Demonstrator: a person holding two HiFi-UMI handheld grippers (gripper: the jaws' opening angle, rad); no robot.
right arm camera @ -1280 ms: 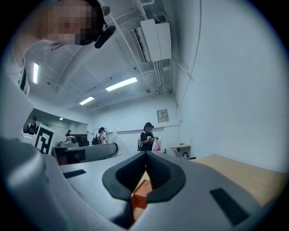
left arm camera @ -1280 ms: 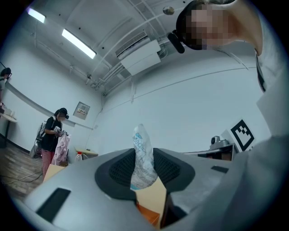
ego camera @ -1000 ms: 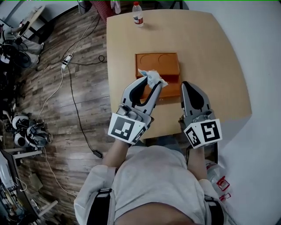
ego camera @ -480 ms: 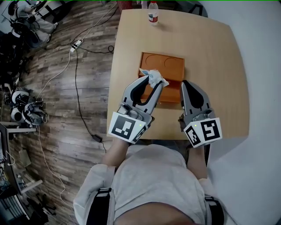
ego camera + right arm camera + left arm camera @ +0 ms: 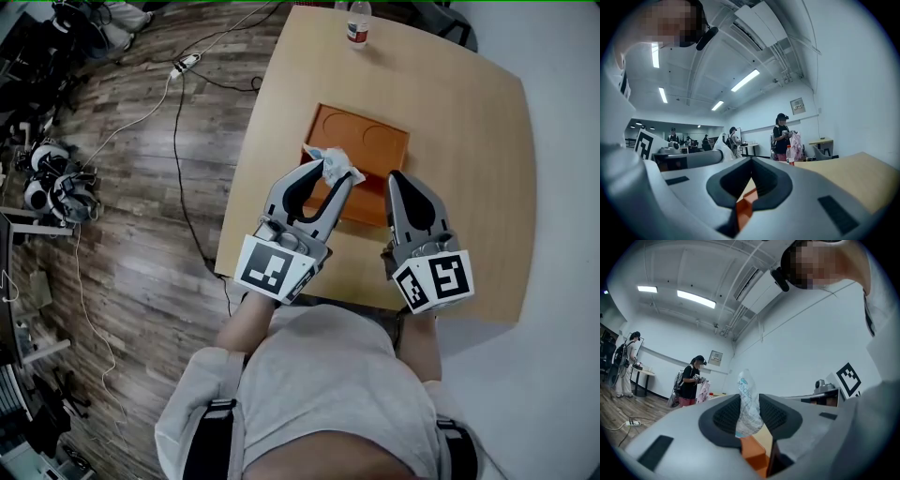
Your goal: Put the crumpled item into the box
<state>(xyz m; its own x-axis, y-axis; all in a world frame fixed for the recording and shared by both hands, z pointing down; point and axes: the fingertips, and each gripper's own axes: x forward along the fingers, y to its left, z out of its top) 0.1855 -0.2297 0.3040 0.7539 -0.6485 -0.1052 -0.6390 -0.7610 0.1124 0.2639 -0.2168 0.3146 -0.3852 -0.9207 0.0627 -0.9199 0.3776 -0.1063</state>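
Note:
A crumpled white and blue wrapper (image 5: 337, 163) is pinched between the tips of my left gripper (image 5: 331, 175), just over the near left part of the orange box (image 5: 370, 150). In the left gripper view the wrapper (image 5: 746, 392) stands up between the ribbed pads of the left gripper (image 5: 749, 408), with the box (image 5: 752, 452) below. My right gripper (image 5: 395, 178) hovers at the box's near right edge. Its jaws are shut and nothing is between them (image 5: 751, 165). A corner of the box (image 5: 744, 207) shows below them.
The box lies on a light wooden table (image 5: 469, 122). A plastic bottle (image 5: 356, 28) stands at the table's far edge. Cables and a power strip (image 5: 183, 64) run over the wood floor at the left, beside piled gear (image 5: 52, 183). People stand far off in the room (image 5: 691, 380).
The head view has swung, so the table and box now sit further right and turned. Both grippers keep their places relative to the box, the left still holding the wrapper.

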